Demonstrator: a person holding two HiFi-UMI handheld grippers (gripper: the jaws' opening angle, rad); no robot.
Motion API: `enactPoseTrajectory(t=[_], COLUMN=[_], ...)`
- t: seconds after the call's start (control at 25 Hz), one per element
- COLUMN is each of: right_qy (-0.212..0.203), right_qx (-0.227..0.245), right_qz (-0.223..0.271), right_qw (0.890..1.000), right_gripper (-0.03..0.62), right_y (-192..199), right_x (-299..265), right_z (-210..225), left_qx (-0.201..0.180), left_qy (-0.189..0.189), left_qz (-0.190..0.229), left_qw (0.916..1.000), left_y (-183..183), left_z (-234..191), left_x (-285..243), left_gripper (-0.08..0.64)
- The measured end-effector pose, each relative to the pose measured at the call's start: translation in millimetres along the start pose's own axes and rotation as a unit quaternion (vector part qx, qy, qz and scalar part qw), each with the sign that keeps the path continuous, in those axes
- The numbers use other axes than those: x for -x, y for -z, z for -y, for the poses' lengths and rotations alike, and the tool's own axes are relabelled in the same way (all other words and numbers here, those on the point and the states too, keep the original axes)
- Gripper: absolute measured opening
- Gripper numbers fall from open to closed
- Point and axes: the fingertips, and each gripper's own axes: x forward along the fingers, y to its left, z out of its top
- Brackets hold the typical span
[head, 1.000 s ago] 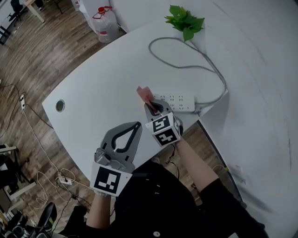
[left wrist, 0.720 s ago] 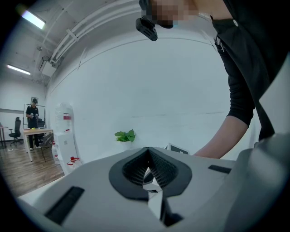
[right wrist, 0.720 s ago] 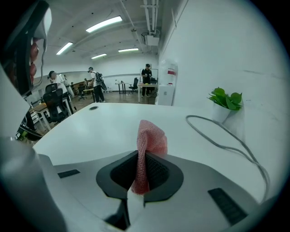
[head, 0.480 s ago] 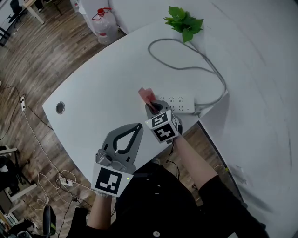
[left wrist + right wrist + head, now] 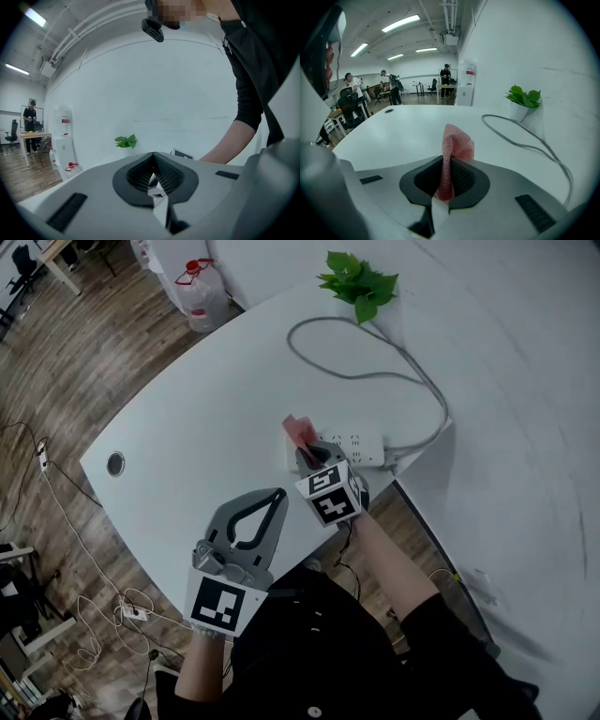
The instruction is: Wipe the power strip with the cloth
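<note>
A white power strip (image 5: 354, 447) lies near the table's right edge, its grey cable (image 5: 375, 373) looping back toward the plant. My right gripper (image 5: 311, 452) hovers at the strip's left end, shut on a pink cloth (image 5: 299, 430) that sticks up past the jaws. In the right gripper view the cloth (image 5: 455, 146) stands pinched in the right gripper (image 5: 446, 162), and the strip is hidden below the jaws. My left gripper (image 5: 277, 493) is held at the table's near edge, left of the strip. Its jaws (image 5: 153, 158) are shut with nothing between them.
A green plant (image 5: 356, 282) stands at the table's (image 5: 206, 418) far corner by the wall. A round cable hole (image 5: 115, 463) is at the table's left. Water bottles (image 5: 194, 293) stand on the floor beyond, and cords (image 5: 66, 512) trail on the floor to the left.
The right gripper with the cloth has edged slightly right, closer to the strip's left end. The left gripper has stayed in place.
</note>
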Motion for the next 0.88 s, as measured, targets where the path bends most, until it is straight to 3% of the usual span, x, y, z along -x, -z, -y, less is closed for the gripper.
enactPoseTrajectory(t=[0.88], right_qy=[0.069], right_qx=[-0.071], right_qz=[-0.010], right_qw=[0.995], right_gripper=[0.054], right_y=[40.2], right_x=[29.6], right_z=[67.8], left_qx=[-0.002], left_qy=[0.025], left_qz=[-0.006], left_qw=[0.9997], left_y=[1.2], left_z=[12.6], left_x=[-11.8], left_gripper=[0.014])
